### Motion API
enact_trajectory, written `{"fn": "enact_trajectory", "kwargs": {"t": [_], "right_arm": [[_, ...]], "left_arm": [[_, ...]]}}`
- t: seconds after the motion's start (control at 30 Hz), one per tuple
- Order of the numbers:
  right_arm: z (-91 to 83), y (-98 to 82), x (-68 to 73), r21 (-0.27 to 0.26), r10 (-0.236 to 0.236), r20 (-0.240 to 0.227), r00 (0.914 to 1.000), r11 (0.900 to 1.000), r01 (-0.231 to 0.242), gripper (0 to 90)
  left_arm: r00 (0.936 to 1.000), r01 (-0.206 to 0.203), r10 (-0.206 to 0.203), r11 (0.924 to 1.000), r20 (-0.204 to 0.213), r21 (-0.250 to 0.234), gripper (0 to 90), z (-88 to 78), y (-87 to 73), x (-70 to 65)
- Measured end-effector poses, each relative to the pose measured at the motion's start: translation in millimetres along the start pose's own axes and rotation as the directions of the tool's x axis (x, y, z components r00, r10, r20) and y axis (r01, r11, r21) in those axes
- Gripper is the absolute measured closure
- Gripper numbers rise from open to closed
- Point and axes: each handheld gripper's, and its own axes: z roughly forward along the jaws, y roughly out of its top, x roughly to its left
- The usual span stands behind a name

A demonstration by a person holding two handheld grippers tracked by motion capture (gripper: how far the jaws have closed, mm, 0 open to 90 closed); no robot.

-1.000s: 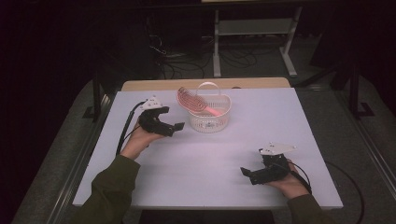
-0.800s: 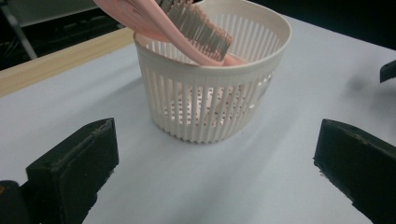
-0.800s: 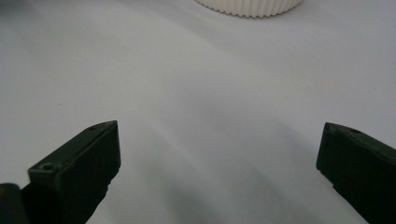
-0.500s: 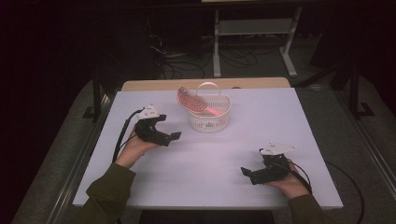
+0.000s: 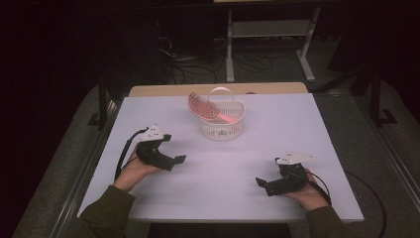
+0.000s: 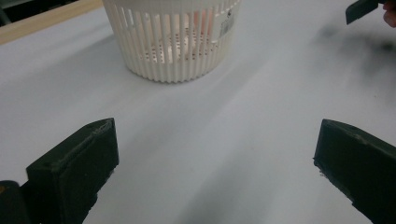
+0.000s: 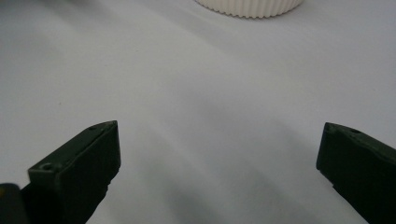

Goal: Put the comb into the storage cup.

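Both grippers low on the counter, basket ahead

Right gripper [image 5: 271, 184] and left gripper [image 5: 167, 159] rest with jaws wide and empty; the left is nearer the white slatted basket [image 5: 222, 127], which stands forward and to its right, a pink hairbrush [image 5: 204, 107] leaning out of it, handle down.

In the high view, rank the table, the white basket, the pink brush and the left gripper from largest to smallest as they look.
1. table
2. white basket
3. left gripper and pink brush: too close in apparent size to rank, since the brush is partly hidden inside the basket and stands farther from the camera.
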Motion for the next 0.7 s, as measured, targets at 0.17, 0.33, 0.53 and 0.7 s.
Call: {"fn": "enact_trajectory", "kwargs": {"t": [0.17,0.33,0.53,0.7], "right_arm": [[0.0,-0.1,0.3,0.000,-0.002,-0.002,1.0000,1.000,0.002,0.0],[-0.2,-0.1,-0.1,-0.002,0.000,0.000,1.0000,1.000,0.000,0.0],[-0.2,0.0,0.1,-0.001,0.000,0.001,1.0000,1.000,0.000,0.0],[0.0,0.1,0.4,0.001,-0.004,0.003,1.0000,1.000,0.004,0.0]], "left_arm": [[1.0000,-0.001,0.001,0.9999,0.000,0.010,0.0,-6.5,-8.4,-5.2],[1.0000,-0.001,0.001,0.9999,-0.002,0.016,0.0,-11.5,-15.4,-8.4],[1.0000,-0.009,0.009,0.9997,0.002,0.023,0.2,-15.6,-24.0,-13.5],[0.9999,-0.015,0.015,0.9996,0.002,0.023,0.2,-20.1,-31.4,-17.5]]}}
